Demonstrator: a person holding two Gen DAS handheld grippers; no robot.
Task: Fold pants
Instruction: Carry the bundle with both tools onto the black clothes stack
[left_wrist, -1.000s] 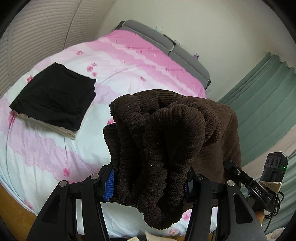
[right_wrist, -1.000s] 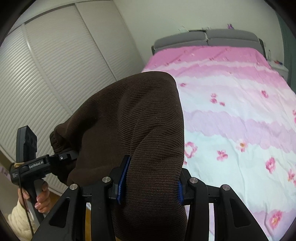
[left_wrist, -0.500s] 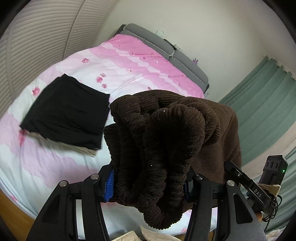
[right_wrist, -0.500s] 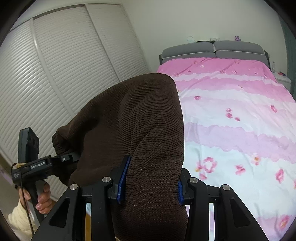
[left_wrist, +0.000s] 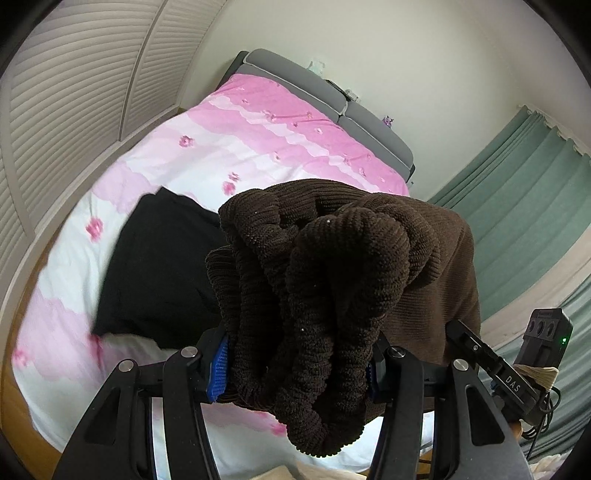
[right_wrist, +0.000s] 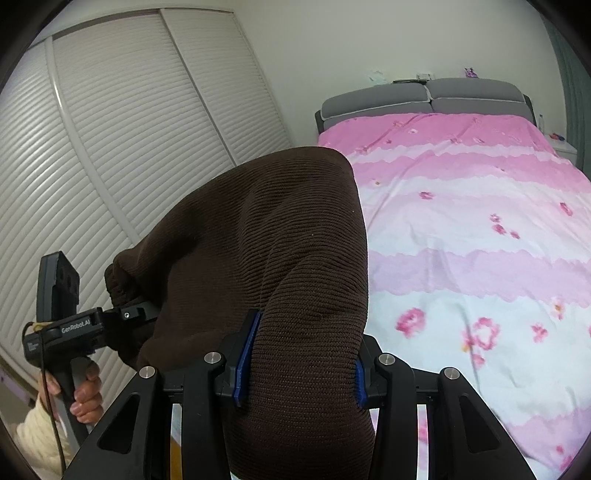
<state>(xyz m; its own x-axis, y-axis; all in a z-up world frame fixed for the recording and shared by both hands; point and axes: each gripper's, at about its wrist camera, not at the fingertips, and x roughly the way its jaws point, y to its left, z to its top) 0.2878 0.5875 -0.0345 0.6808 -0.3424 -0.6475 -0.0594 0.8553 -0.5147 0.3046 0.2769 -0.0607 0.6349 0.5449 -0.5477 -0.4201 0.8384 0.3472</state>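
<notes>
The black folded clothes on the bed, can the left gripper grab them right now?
Probably not. The left gripper is shut on the brown pants, so its fingers are full. The black folded clothes lie bare on the bed, but the pants must go down first.

The brown pants are ribbed, matt corduroy-like cloth. The bedspread is smooth printed cloth; the folded black garment is smooth and matt.

Brown pants fill the space between both grippers, blocking forward view. Bedspread lies bare on the right; a folded black garment occupies its left part, near the wardrobe doors.
</notes>
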